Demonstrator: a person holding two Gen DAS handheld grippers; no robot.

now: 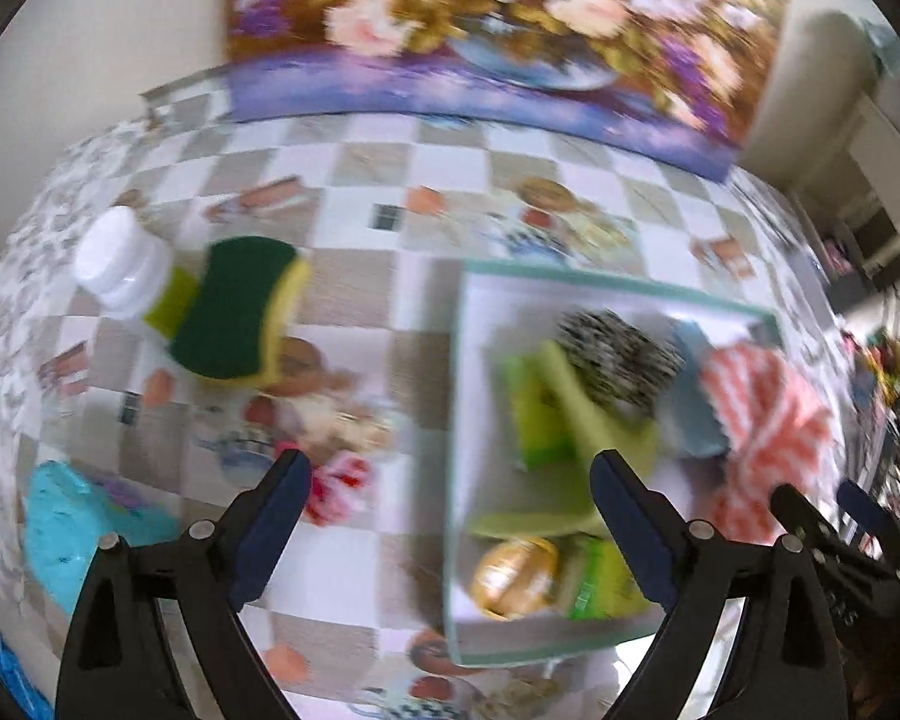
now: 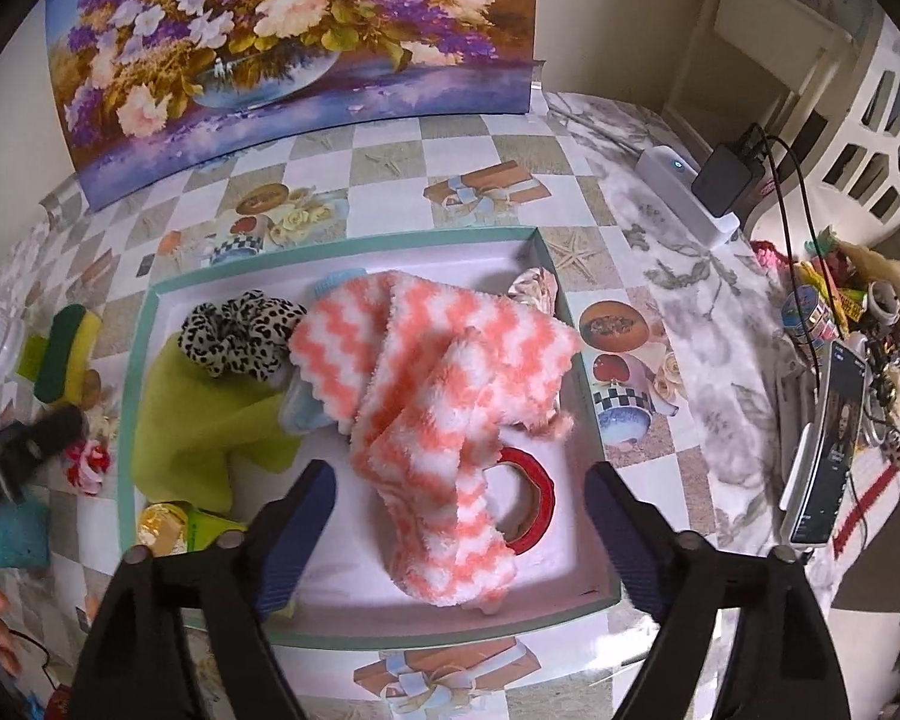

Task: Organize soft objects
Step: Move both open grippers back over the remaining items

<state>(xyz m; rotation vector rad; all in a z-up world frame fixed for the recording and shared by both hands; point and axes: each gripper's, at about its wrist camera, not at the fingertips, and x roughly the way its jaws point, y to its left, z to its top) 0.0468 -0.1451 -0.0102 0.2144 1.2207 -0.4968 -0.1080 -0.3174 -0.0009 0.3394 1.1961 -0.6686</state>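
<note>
Both the left gripper (image 1: 450,492) and right gripper (image 2: 459,501) stand wide and empty above the shallow teal-rimmed box (image 2: 354,240), where the coral-and-white fluffy cloth (image 2: 432,360) lies.

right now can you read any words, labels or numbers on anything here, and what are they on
None can be read.
Green packet in the tray: print too blurred.
Gold packet: blurred.
Bottle label: hidden behind the sponge.
Tins at the table's right edge: print too small.
Phone screen: text too small.
</note>
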